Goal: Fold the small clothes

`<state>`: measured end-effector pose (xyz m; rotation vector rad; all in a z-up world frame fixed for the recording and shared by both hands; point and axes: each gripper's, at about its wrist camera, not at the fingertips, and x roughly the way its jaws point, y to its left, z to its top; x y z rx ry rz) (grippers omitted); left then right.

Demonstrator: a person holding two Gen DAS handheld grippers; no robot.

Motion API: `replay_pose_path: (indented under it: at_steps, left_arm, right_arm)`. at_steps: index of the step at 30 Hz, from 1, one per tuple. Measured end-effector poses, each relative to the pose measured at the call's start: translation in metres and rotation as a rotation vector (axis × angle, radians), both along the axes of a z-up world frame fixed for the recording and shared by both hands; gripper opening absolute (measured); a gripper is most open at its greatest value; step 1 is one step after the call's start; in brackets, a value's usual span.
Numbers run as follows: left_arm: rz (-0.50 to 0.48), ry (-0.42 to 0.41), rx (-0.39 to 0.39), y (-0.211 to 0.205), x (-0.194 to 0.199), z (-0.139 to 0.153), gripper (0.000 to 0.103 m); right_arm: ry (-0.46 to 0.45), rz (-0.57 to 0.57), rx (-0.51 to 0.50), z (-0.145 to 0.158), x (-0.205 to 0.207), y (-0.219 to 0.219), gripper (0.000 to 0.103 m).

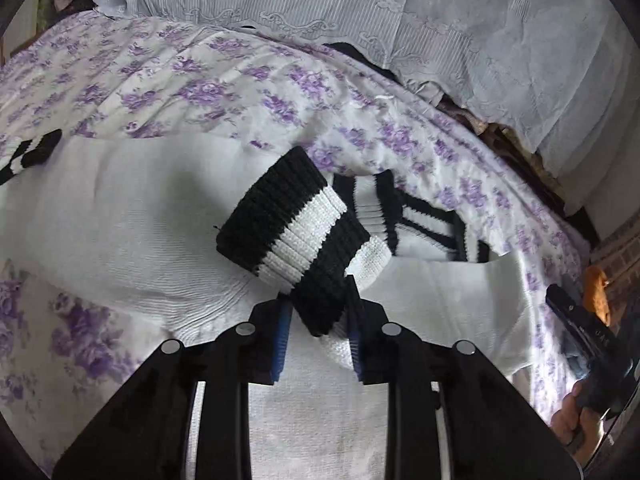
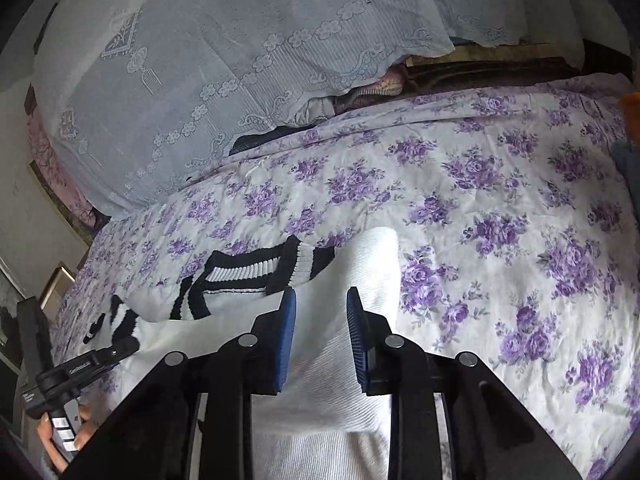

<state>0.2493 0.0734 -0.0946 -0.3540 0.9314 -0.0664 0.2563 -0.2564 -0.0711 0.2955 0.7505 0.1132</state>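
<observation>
A: Left gripper (image 1: 318, 320), state?
B: Blue pads (image 1: 282, 344) pressed onto the striped cuff (image 1: 296, 224) of the white sweater (image 1: 120, 220). The black-and-white ribbed band runs up and left out of the fingers; its lower end sits between the pads, held.

A: Right gripper (image 2: 321, 336)?
B: Pads (image 2: 285, 344) stand close on a ridge of the sweater's white knit (image 2: 344, 264) bunched between them. The cloth fills the gap and rises ahead of the fingertips in a fold. Reads as clamped on the cloth.

A: Where does the rest of the sweater lie?
B: Flat on the flowered bedspread (image 1: 208, 92). From the left wrist view the body spreads left and below the gripper; the striped collar (image 1: 420, 216) lies just right of the cuff. A second striped cuff (image 1: 28, 156) shows at the far left edge.

A: Beyond that?
B: Pale lace cloth (image 2: 200, 92) heaped along the far side of the bed. Each camera catches the other gripper at its edge, with a hand (image 2: 60, 444) on the handle.
</observation>
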Motion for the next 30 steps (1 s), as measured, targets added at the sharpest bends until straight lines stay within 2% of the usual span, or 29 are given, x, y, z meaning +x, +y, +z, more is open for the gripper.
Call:
replay_pose_path:
  at_steps: [2, 3, 5, 7, 8, 9, 10, 12, 13, 14, 16, 18, 19, 20, 21, 22, 23, 24, 25, 26, 27, 29, 30]
  left_arm:
    - [0.014, 0.069, 0.063, 0.000, 0.005, -0.021, 0.043]
    - [0.015, 0.068, 0.053, 0.002, 0.005, -0.026, 0.043]
    - [0.013, 0.043, 0.025, 0.009, -0.001, -0.021, 0.045]
    - [0.048, 0.003, 0.012, 0.020, -0.010, -0.006, 0.057]
    - [0.087, -0.037, 0.032, 0.024, -0.016, 0.002, 0.072]
    - [0.125, -0.079, 0.056, 0.029, -0.022, 0.012, 0.083]
    - [0.143, -0.113, 0.075, 0.032, -0.025, 0.020, 0.084]
    - [0.134, -0.137, 0.081, 0.033, -0.026, 0.028, 0.084]
    - [0.110, -0.138, 0.078, 0.029, -0.024, 0.030, 0.084]
    - [0.081, -0.136, 0.081, 0.023, -0.021, 0.030, 0.084]
    - [0.024, -0.124, 0.114, 0.005, -0.011, 0.024, 0.084]
    - [-0.013, -0.078, 0.159, -0.010, 0.001, 0.008, 0.084]
    - [-0.019, -0.038, 0.179, -0.015, 0.007, -0.003, 0.084]
    - [-0.024, 0.007, 0.207, -0.018, 0.012, -0.018, 0.084]
    - [-0.033, 0.026, 0.262, -0.023, 0.015, -0.027, 0.084]
    - [-0.043, 0.013, 0.329, -0.029, 0.013, -0.030, 0.084]
    - [-0.052, -0.003, 0.371, -0.035, 0.007, -0.027, 0.084]
    - [-0.061, -0.020, 0.378, -0.037, 0.001, -0.021, 0.084]
    - [-0.086, -0.046, 0.344, -0.039, -0.005, -0.013, 0.084]
    - [-0.113, -0.066, 0.300, -0.038, -0.009, -0.006, 0.084]
    - [-0.126, -0.077, 0.281, -0.039, -0.012, -0.002, 0.084]
    - [-0.112, -0.059, 0.311, -0.037, -0.010, -0.005, 0.087]
    - [-0.108, -0.021, 0.323, -0.035, -0.004, -0.016, 0.088]
  right_arm:
    - [0.085, -0.026, -0.065, -0.026, 0.018, 0.004, 0.021]
    - [0.140, -0.038, -0.098, -0.042, 0.026, 0.004, 0.019]
    - [0.115, -0.043, -0.111, -0.049, 0.024, 0.000, 0.016]
    - [0.113, -0.063, -0.151, -0.041, 0.021, -0.001, 0.016]
    - [0.101, -0.090, -0.208, -0.037, 0.020, -0.001, 0.012]
    - [0.093, -0.127, -0.281, -0.034, 0.019, -0.003, 0.011]
    - [0.092, -0.151, -0.317, -0.033, 0.020, -0.007, 0.013]
    - [0.101, -0.205, -0.263, -0.029, 0.018, -0.025, 0.013]
    - [0.052, -0.196, -0.190, -0.020, 0.011, -0.028, 0.013]
    - [0.008, -0.167, -0.164, -0.010, 0.006, -0.022, 0.013]
    - [-0.036, -0.067, -0.167, 0.003, 0.004, 0.002, 0.013]
    - [0.023, 0.022, -0.111, -0.004, 0.019, 0.015, 0.012]
    - [0.069, 0.024, -0.100, -0.015, 0.029, 0.015, 0.010]
    - [0.121, -0.005, -0.136, -0.029, 0.040, 0.014, 0.009]
    - [0.151, -0.029, -0.174, -0.043, 0.045, 0.009, 0.003]
    - [0.111, -0.013, -0.144, -0.048, 0.042, 0.001, 0.002]
    - [0.109, -0.018, -0.108, -0.046, 0.038, -0.005, 0.001]
    - [0.113, -0.055, -0.120, -0.041, 0.035, -0.008, 0.000]
    - [0.095, -0.080, -0.152, -0.035, 0.028, -0.007, 0.000]
    - [0.058, -0.077, -0.157, -0.027, 0.019, -0.004, 0.006]
    - [0.029, -0.046, -0.148, -0.020, 0.010, 0.000, 0.005]
    - [0.003, 0.026, -0.134, -0.013, -0.008, 0.011, 0.005]
    - [0.020, 0.055, -0.139, -0.016, -0.014, 0.019, 0.006]
